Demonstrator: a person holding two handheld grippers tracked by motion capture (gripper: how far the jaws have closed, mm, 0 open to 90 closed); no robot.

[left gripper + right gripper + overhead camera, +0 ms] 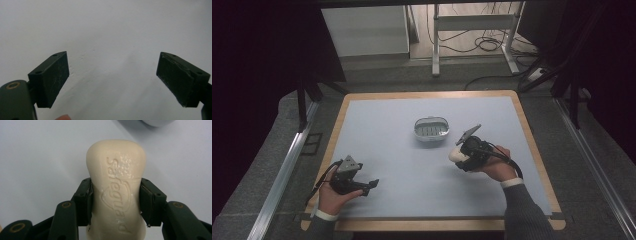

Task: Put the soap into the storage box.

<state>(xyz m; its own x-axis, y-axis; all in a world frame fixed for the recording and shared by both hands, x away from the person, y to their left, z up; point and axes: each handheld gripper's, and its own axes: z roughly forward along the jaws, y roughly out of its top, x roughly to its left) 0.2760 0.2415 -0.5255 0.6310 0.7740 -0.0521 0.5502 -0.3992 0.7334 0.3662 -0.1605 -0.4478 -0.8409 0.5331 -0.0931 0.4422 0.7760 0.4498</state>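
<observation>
While left fingers (51,77) stand spread, right fingers (83,200) pinch the soap bar (116,187) crosswise.

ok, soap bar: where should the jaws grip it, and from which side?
Across the narrow waist, as the right gripper does now: pads on the two long edges of the soap bar, approached from one end along its length. The bar pinches in mid-length, so the pads seat there, and the embossed face stays clear.

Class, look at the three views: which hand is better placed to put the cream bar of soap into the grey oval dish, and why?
The right. Its claw already grips the cream bar of soap and sits close to the grey oval dish. The left claw is open, holds nothing, and lies farther off at the near left.
</observation>
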